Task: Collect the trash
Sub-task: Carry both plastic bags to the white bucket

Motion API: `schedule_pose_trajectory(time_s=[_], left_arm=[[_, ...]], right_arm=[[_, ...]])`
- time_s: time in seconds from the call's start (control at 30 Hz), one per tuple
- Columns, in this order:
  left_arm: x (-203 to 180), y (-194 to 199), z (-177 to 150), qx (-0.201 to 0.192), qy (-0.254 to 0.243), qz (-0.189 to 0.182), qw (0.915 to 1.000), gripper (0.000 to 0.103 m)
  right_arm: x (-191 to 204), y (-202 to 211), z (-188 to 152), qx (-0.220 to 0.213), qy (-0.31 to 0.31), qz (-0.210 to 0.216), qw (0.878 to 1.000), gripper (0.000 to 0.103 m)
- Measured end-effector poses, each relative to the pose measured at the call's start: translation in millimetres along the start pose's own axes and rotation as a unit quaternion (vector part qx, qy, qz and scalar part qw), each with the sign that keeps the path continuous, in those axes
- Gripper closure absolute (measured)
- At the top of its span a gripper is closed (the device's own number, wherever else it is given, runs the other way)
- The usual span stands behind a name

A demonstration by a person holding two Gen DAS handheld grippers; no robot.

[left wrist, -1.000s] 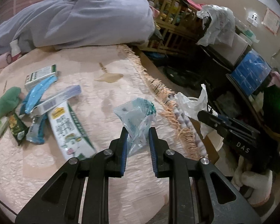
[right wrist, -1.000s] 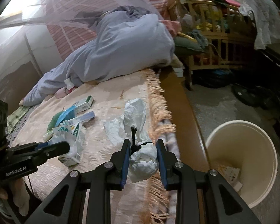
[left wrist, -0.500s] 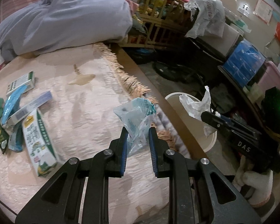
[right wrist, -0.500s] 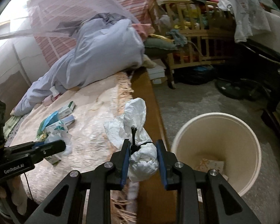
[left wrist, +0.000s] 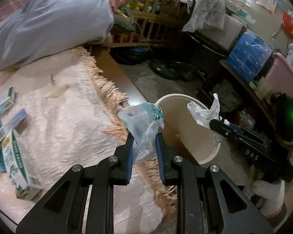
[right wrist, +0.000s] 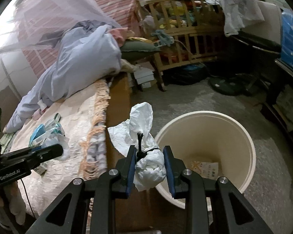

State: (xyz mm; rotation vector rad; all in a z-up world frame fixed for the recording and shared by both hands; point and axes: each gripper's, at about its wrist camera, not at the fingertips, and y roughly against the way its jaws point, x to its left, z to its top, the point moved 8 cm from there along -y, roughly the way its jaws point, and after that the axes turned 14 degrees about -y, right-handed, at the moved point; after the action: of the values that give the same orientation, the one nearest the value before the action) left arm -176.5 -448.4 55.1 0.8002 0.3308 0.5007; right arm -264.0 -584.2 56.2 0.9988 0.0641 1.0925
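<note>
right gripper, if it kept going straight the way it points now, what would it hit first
Probably the near rim of the cream bin. The right gripper, shut on a white bag, points at that edge; depth is unclear.

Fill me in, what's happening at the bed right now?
A person is clearing trash off the bed with two tools. The left hand-held gripper is shut on a crumpled plastic bag; the right hand-held gripper is shut on a wad of white tissue. Both hang near the cream bin on the floor, nothing dropped yet. Boxes and wrappers lie on the bed.
</note>
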Motion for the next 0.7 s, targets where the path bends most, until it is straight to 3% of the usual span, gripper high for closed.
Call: schedule_pose_trajectory(time_s=[0.43,0.7], left_arm=[[-31.1,-42.5,27.5,0.010,0.003,-0.054,0.9985,0.084],[-48.0,-67.1,35.8,0.017,0.001,-0.066,0.9977,0.084]], right_arm=[[-55.4,-11.7,6.5,-0.008,-0.041,-0.042,0.998,0.077],[-80.9,-19.6,6.8,-0.003,-0.069,-0.053,0.996,0.077]])
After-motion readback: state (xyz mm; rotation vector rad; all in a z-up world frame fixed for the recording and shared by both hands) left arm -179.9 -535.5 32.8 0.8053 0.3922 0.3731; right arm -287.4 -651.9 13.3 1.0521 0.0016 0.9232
